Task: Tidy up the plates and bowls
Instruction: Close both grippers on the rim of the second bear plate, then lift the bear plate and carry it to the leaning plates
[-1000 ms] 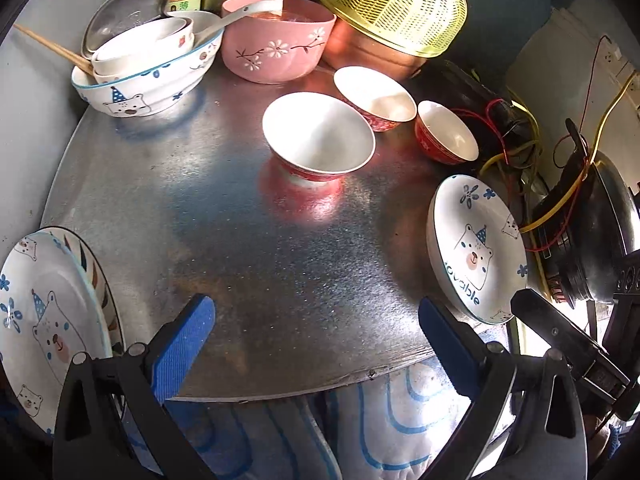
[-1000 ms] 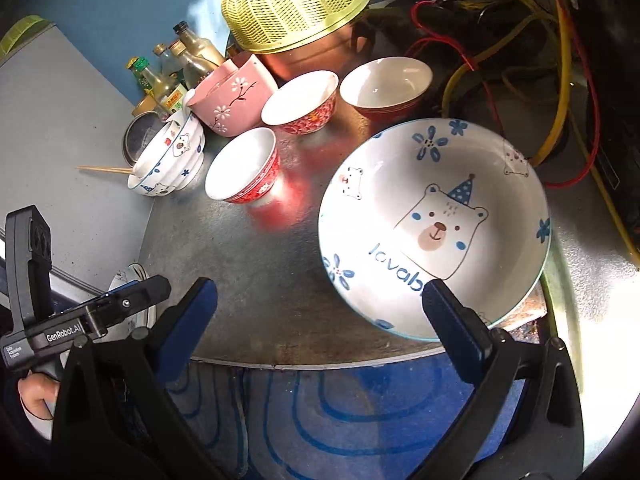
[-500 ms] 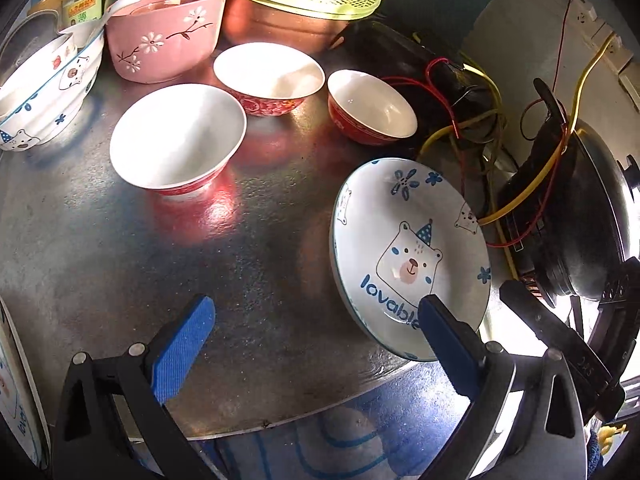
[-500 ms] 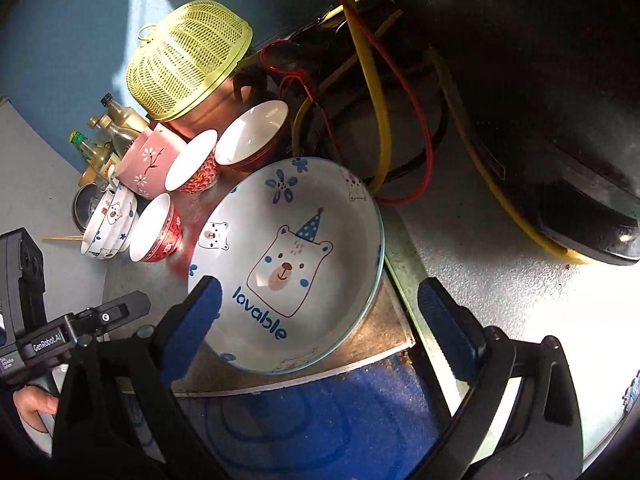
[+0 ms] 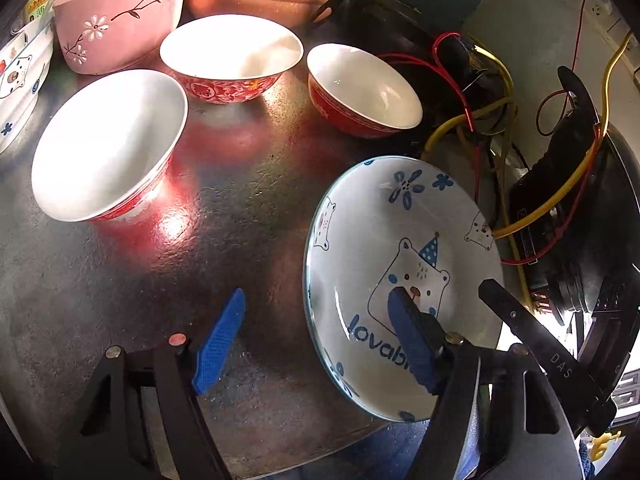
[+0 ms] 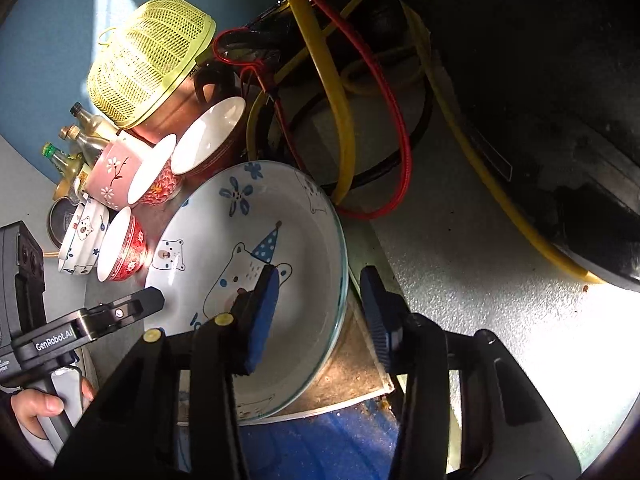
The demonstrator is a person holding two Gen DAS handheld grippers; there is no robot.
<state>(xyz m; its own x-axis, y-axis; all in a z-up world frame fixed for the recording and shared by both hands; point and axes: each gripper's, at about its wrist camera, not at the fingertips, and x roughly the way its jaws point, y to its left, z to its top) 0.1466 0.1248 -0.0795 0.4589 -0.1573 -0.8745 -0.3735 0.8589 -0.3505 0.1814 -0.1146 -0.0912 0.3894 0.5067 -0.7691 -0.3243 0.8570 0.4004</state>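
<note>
Bear plate point(image 5: 400, 280) lies at the lower right of the metal tabletop point(image 5: 240, 240), its rim just over the table edge, which is likely why you take it by the rim.

Your left gripper point(image 5: 312, 344) is closing: one pad over the plate's inside, the other outside its left rim, neither pressing.

Your right gripper point(image 6: 320, 312) is closing astride the right rim, gap visible.

Cables point(image 6: 348, 120) crowd the plate's far side. Red bowls point(image 5: 112, 144) stand well apart, upper left. Free tabletop lies centre-left.

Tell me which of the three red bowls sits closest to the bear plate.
The smallest red bowl, at the right end of the row beside the cables. The other two stand further left of the bear plate.
</note>
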